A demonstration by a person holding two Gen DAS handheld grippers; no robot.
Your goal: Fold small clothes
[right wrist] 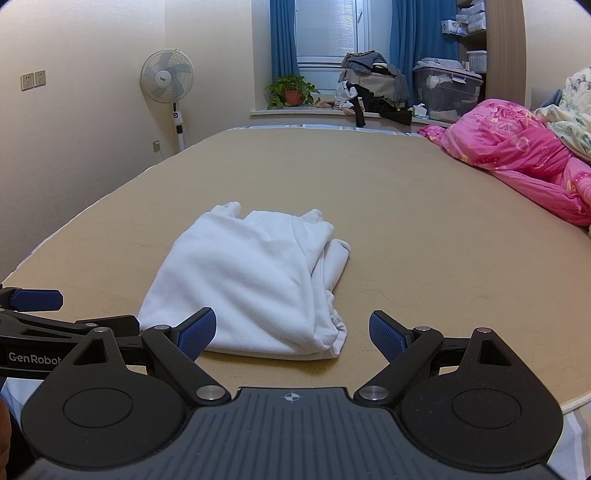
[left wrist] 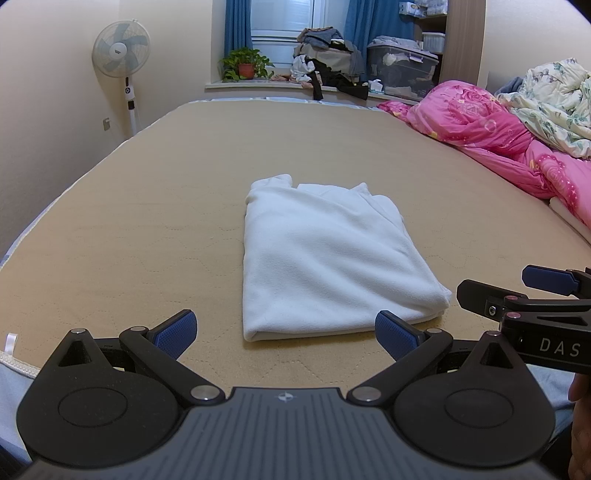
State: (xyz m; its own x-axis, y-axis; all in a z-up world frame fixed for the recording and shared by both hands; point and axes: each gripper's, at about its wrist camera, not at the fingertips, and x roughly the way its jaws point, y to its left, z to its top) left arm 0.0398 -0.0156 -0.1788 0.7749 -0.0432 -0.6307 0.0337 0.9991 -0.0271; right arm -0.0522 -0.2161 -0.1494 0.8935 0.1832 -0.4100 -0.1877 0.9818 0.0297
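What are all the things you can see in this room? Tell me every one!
folded garment: one, white, middle of the bed
bed: one, tan cover
quilt: one, pink, right side of bed
floral blanket: one, pale, on the quilt
fan: one, white, by left wall
potted plant: one, green, windowsill
clothes pile: one, dark mixed, windowsill
storage bin: one, clear, right of pile
curtains: two, blue, window
left claw: open, empty, near garment
right claw: open, empty, near garment

Pink quilt [left wrist: 491, 136] on tan mattress [left wrist: 147, 206]; fan [left wrist: 121, 48], potted plant [left wrist: 246, 63] beyond.
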